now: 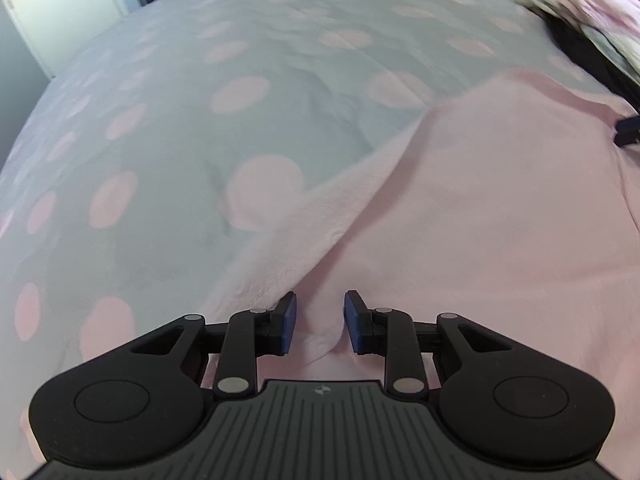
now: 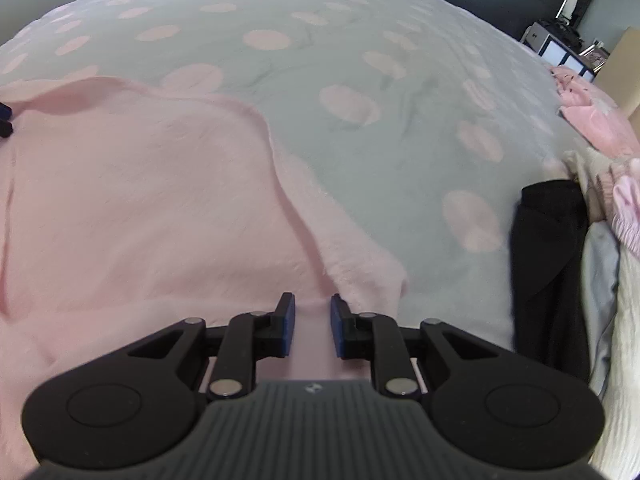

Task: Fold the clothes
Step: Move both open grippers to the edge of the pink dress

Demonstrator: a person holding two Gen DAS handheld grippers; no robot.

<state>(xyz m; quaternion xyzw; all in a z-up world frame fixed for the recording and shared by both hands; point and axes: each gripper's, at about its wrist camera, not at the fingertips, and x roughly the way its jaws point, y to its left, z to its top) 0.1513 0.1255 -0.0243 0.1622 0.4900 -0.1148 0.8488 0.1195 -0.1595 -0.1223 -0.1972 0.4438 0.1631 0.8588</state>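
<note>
Nearest the lens, the left gripper (image 1: 320,322) has a small ridge of the pink garment (image 1: 480,200) bunched between its blue pads; the jaws stand narrowly apart, and whether the pads truly pinch the cloth I cannot tell. The right gripper (image 2: 311,326) sits the same way at the garment's other near edge — jaws a little apart, pink cloth between them, grip unclear. The garment lies spread on the spotted bedspread (image 2: 360,60), one side flap already turned inward. To do this fold well, both hands should probably travel together at equal height, keeping the hem taut and level — otherwise the soft fabric may sag or skew. A pile of other clothes (image 2: 580,220) waits at the bed's edge.
</note>
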